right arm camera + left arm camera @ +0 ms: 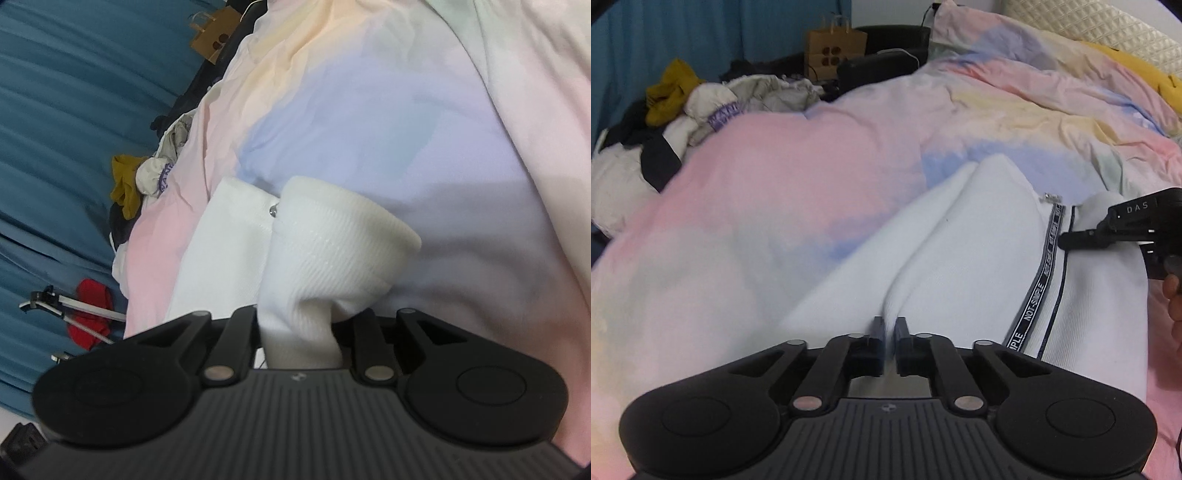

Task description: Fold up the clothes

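Note:
A white ribbed garment with a black "NOT-SIMPLE" tape strip lies on a pastel duvet. My left gripper sits low in the left wrist view, shut on a raised fold of the garment's near edge. In that same view my right gripper reaches in from the right and pinches the garment beside the tape. From the right wrist view, bunched white fabric rises out of the right gripper and hides its fingertips. A metal snap shows on the cloth.
A heap of other clothes lies at the bed's far left, with a brown paper bag behind it. A yellow cloth and a quilted pillow are at the far right. A blue curtain, a red cloth and a tripod are beside the bed.

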The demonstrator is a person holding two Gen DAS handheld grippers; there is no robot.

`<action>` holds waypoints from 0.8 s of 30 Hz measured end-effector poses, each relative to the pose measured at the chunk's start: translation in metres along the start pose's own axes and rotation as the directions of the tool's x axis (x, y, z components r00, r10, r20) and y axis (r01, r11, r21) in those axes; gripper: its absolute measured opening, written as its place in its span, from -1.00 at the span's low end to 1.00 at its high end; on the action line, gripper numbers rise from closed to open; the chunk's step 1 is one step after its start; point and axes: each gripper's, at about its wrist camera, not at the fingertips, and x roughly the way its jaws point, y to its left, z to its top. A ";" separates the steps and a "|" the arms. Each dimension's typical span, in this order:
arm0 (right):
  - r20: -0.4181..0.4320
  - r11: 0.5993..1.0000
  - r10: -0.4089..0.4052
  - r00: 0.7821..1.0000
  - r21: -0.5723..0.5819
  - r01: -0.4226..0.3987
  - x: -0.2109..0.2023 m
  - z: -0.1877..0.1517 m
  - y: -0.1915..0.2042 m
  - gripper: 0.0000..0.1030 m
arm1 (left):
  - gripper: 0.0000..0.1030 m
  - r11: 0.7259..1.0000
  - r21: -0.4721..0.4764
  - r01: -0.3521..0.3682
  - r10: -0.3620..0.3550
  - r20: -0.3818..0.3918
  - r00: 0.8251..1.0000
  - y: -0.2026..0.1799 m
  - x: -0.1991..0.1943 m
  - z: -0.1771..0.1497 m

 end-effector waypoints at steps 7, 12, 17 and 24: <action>0.009 0.999 0.039 0.999 0.007 -0.039 -0.010 0.000 0.009 -0.21 | -0.92 0.985 -0.061 -0.159 0.164 0.092 0.982 0.015 -0.020 0.025; -0.006 0.996 0.056 0.998 0.064 -0.056 -0.015 -0.002 0.002 0.01 | -0.71 0.977 -0.127 -0.169 0.177 0.058 0.982 0.024 -0.012 0.005; -0.039 0.984 0.104 0.994 0.150 -0.097 -0.025 -0.011 -0.014 0.00 | -0.24 0.970 -0.196 -0.143 0.159 0.068 0.985 0.024 -0.033 -0.021; -0.117 0.992 0.095 0.989 0.091 -0.084 -0.029 -0.010 -0.011 0.03 | 0.12 0.934 -0.319 -0.159 0.191 0.073 0.979 0.023 -0.107 -0.084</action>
